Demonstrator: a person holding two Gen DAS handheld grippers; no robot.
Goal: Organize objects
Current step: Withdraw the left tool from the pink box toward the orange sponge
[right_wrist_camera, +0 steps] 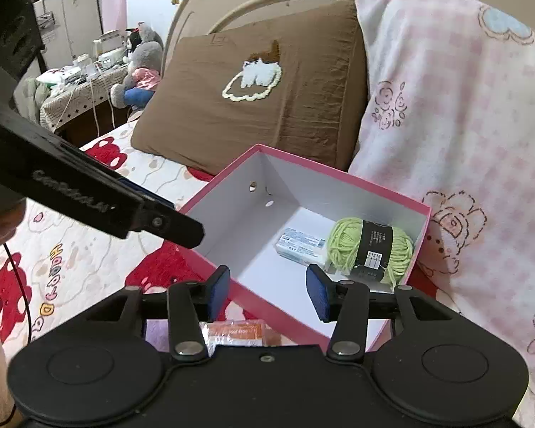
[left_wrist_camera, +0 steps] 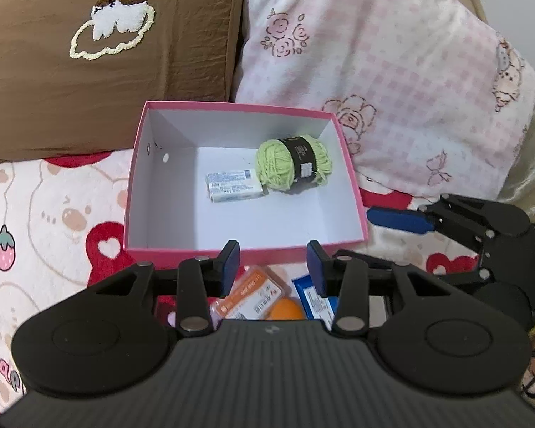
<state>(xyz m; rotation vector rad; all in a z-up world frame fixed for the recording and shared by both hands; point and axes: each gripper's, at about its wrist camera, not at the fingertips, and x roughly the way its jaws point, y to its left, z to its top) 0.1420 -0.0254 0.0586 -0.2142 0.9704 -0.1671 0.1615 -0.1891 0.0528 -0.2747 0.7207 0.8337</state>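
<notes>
Two grippers hang over our bed, both spread wide and holding nothing. From the left wrist view, our left gripper (left_wrist_camera: 273, 267) sits just short of the near rim of the pink box (left_wrist_camera: 182, 249), whose white floor lies bare across its left half and along the near wall, so open room remains there. Inside, toward the far right corner, a small white labelled packet (left_wrist_camera: 233, 185) lies flat with its long axis running left to right, its right end touching a green yarn ball (left_wrist_camera: 292, 164); the yarn's long axis also runs roughly left to right, its black band crossing it upright. Both lie well ahead of our left fingertips. Below those fingers, outside the box on the bear-print blanket (left_wrist_camera: 35, 214), we see an orange packet (left_wrist_camera: 256, 294), an orange round item (left_wrist_camera: 285, 310) and a blue packet (left_wrist_camera: 312, 299), packed close together. Our right gripper (right_wrist_camera: 267, 290) hovers over the box's near corner, yarn just beyond its right finger.
</notes>
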